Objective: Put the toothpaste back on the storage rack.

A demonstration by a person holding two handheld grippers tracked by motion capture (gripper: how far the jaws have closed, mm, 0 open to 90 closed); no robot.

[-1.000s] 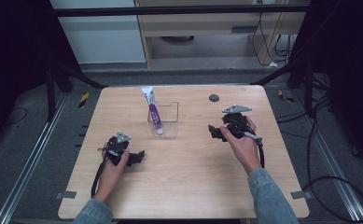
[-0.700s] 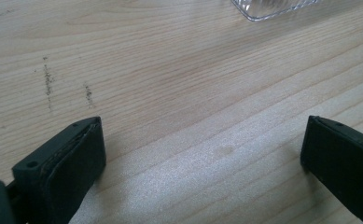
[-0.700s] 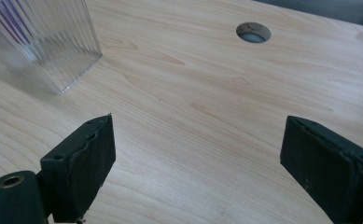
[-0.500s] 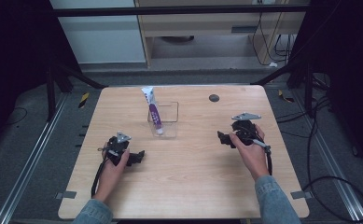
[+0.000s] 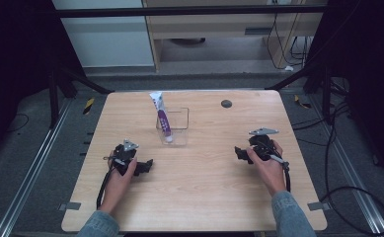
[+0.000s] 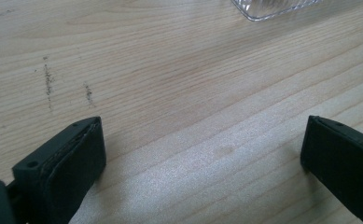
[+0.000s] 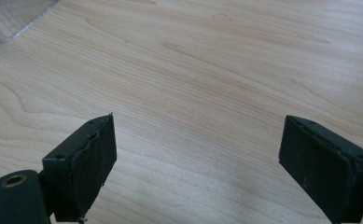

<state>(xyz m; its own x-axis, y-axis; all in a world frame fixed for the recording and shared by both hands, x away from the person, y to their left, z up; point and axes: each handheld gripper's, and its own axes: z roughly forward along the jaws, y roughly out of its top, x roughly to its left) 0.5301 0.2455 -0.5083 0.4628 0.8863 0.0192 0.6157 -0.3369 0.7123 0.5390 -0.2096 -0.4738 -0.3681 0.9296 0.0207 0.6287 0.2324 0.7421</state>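
A white and purple tube (image 5: 161, 116) stands tilted in a clear square container (image 5: 176, 129) at the middle of the wooden table (image 5: 194, 197). My left gripper (image 5: 147, 166) rests low at the table's left, a hand around it, jaws wide apart over bare wood (image 6: 202, 154). A corner of the clear container (image 6: 272, 7) shows at the top of the left gripper view. My right gripper (image 5: 239, 153) sits at the table's right, held by the other hand, jaws spread with nothing between them (image 7: 198, 154). The container's edge (image 7: 11, 16) lies at that view's top left.
A small dark round disc (image 5: 226, 103) lies near the table's far edge, right of the container. Black cables trail from both grippers. Metal frame posts and floor cables surround the table. A few dark scuff marks (image 6: 48, 81) dot the wood.
My right gripper has moved right and toward the near edge, coming down to the table's right side. The left gripper has stayed put.
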